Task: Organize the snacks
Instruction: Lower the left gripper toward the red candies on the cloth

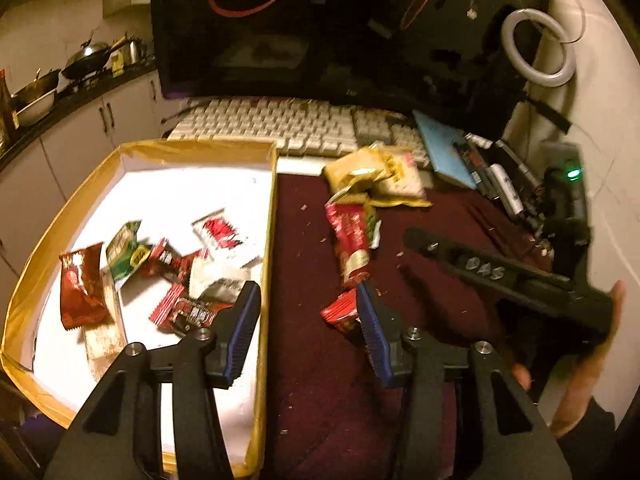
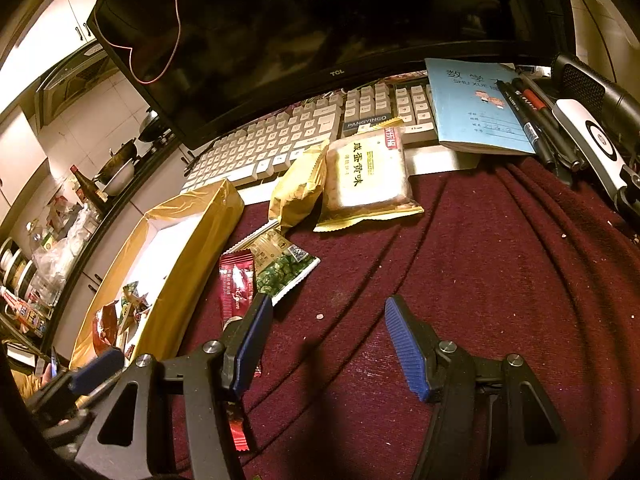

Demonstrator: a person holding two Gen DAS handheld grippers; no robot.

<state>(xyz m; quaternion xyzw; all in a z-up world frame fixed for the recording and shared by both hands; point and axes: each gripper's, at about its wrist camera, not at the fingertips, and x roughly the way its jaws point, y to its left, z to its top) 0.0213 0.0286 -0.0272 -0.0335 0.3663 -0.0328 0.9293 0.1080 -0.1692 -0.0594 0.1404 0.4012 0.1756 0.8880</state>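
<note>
lying lengthwise on the maroon cloth (image 2: pixel 460 280), the red stick packet (image 2: pixel 237 284) runs just beside the box (image 2: pixel 192 256) (several snacks already inside); right gripper (image 2: pixel 328 312) hovers spread and empty, its left finger overlapping the packet; left gripper (image 1: pixel 308 304) likewise spread, nearer the box.

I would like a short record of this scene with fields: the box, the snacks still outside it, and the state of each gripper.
box: yellow-rimmed box, white inside, several small snack packets in it
snacks outside: red stick packet, green pea packet, gold pouch, large yellow biscuit pack, all on the maroon cloth
left gripper: open, empty
right gripper: open, empty
</note>
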